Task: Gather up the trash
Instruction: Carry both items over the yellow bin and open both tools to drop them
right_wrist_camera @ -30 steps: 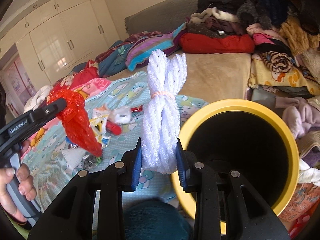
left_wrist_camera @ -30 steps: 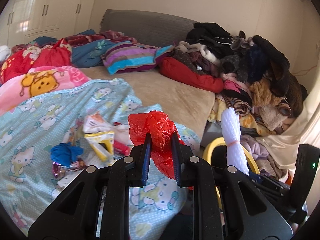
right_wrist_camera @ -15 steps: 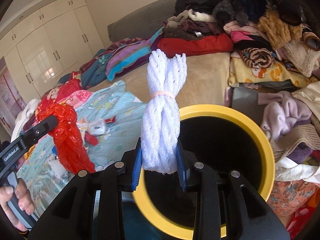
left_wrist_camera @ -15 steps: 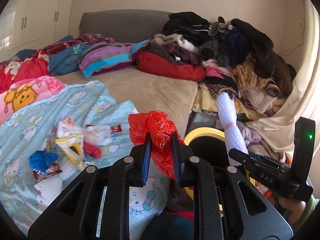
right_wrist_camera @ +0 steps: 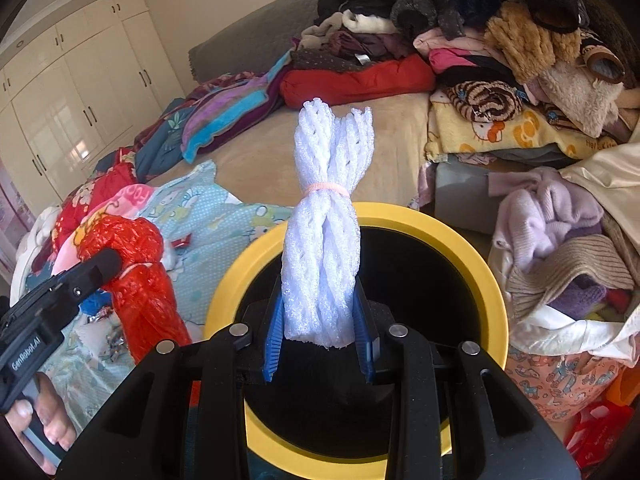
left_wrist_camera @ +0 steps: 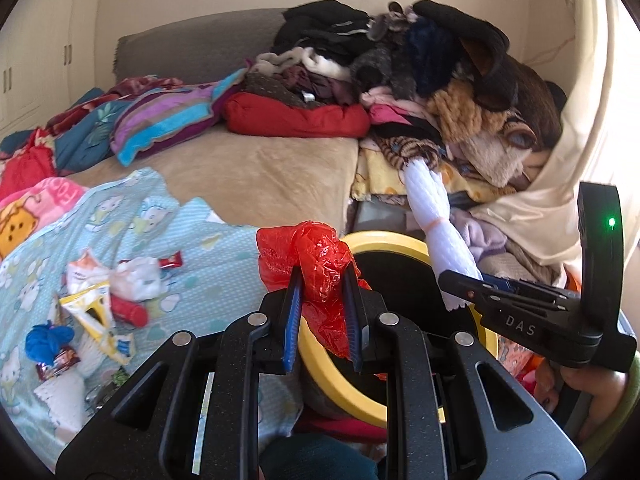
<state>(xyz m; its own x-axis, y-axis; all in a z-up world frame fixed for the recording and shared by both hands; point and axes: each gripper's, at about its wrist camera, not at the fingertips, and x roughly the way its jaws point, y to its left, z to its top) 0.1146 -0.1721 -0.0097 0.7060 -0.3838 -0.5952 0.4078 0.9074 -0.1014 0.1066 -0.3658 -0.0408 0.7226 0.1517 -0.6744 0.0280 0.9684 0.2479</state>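
Note:
My left gripper (left_wrist_camera: pixel 320 292) is shut on a crumpled red plastic bag (left_wrist_camera: pixel 316 256), held over the near left rim of a black bin with a yellow rim (left_wrist_camera: pixel 384 240). My right gripper (right_wrist_camera: pixel 318 312) is shut on a white foam net bundle (right_wrist_camera: pixel 326 216) tied with a pink band, directly above the bin's (right_wrist_camera: pixel 460 240) open mouth. In the left wrist view the foam bundle (left_wrist_camera: pixel 436 224) leans over the bin's far side. Loose wrappers (left_wrist_camera: pixel 100 308) and a blue wad (left_wrist_camera: pixel 48 340) lie on the light blue sheet to the left.
The bin stands beside a bed (left_wrist_camera: pixel 260 172) with a beige cover. A tall heap of clothes (left_wrist_camera: pixel 440 80) fills the back right, with more laundry (right_wrist_camera: pixel 560 240) right of the bin. White wardrobes (right_wrist_camera: pixel 72 100) line the far left. A person's hand (right_wrist_camera: pixel 40 420) holds the left gripper's handle.
Both grippers have carried their loads to the right, away from the trash on the sheet. The bin's mouth has come under the right gripper, and its rim under the red bag.

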